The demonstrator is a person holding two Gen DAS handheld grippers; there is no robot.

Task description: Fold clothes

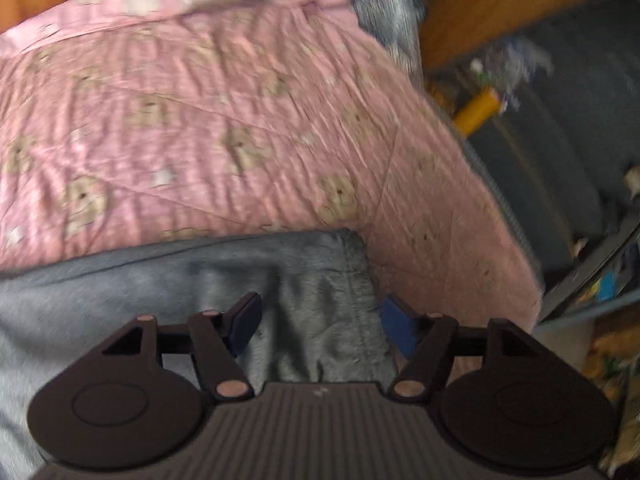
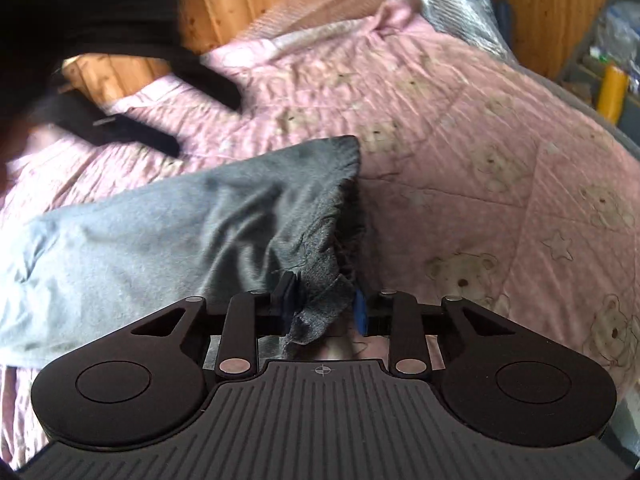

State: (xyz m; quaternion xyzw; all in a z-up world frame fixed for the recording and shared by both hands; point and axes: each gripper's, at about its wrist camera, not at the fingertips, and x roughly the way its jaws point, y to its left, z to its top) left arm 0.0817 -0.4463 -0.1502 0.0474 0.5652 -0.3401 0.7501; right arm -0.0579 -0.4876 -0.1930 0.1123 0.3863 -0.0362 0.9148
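Left wrist view, garment: a grey garment (image 1: 192, 292) is seen spread on the pink bedspread (image 1: 224, 120), its far edge running from 9 o'clock toward the middle, one corner near the centre.
Left wrist view, left hand-held gripper (image 1: 320, 322): released, the blue pads well apart above the grey cloth; nothing is pinched.
Left wrist view, textures: the grey cloth looks soft and fleecy; the bedspread is quilted, crinkled, printed with bears.
Right wrist view, right hand-held gripper (image 2: 322, 306): a dark frayed corner of the garment (image 2: 200, 220) lies between the jaws; whether it is clamped cannot be told.
Right wrist view, garment: it stretches toward 9 o'clock, puckered and raw-edged at the near end.
Right wrist view, other: a black strap (image 2: 132, 136) is blurred at 10 o'clock.
Progress: no finished fold is visible; folding is judged early, with most left.
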